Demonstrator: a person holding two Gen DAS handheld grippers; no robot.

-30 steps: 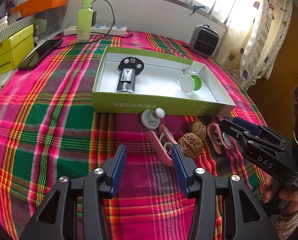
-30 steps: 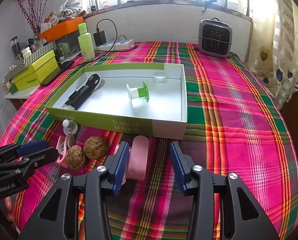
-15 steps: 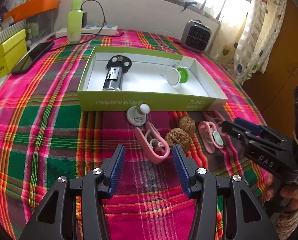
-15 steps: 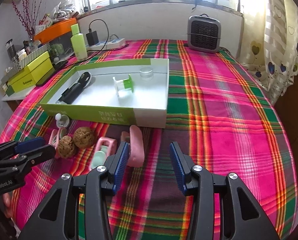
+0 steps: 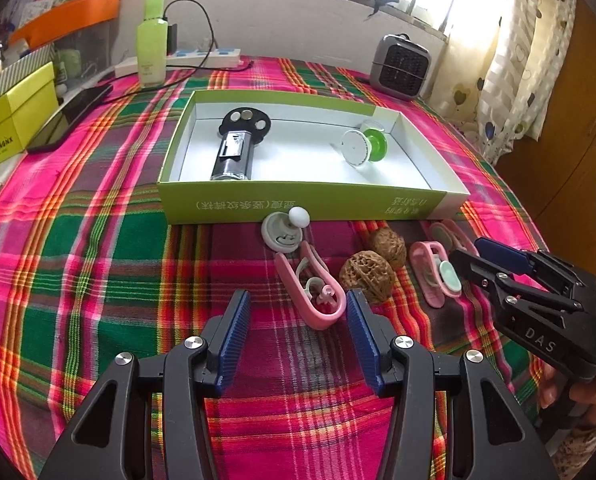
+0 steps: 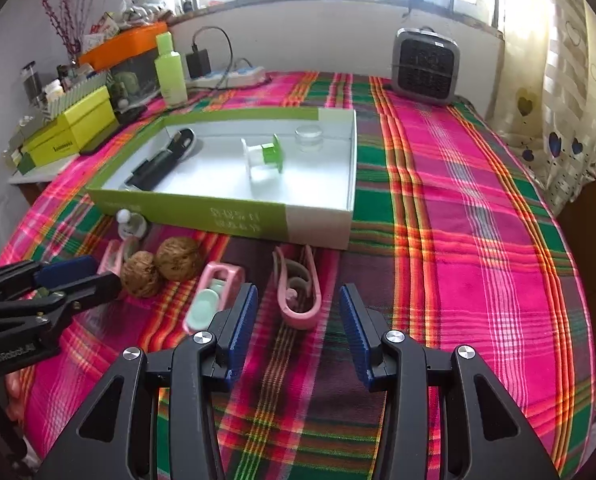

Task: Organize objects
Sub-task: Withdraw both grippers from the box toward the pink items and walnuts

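Observation:
A shallow green and white box (image 5: 298,204) (image 6: 226,216) holds a black tool (image 5: 234,152), a green and white spool (image 5: 363,146) and a small clear jar (image 6: 309,138). In front of it lie a grey disc with a white knob (image 5: 284,232), two walnuts (image 5: 367,276) (image 6: 178,258) and three pink clips (image 5: 311,294) (image 6: 298,288) (image 6: 214,296). My left gripper (image 5: 298,328) is open and empty just short of one pink clip. My right gripper (image 6: 298,324) is open and empty just short of another pink clip.
A plaid cloth (image 6: 457,220) covers the table. At the back stand a grey heater (image 6: 425,66), a green bottle (image 5: 150,44), a power strip (image 5: 202,56), a yellow box (image 5: 14,120) and a black phone (image 5: 70,118).
Both grippers have pulled back from the box and stayed open. The pink clip by the right gripper now lies flat and in front of its fingers.

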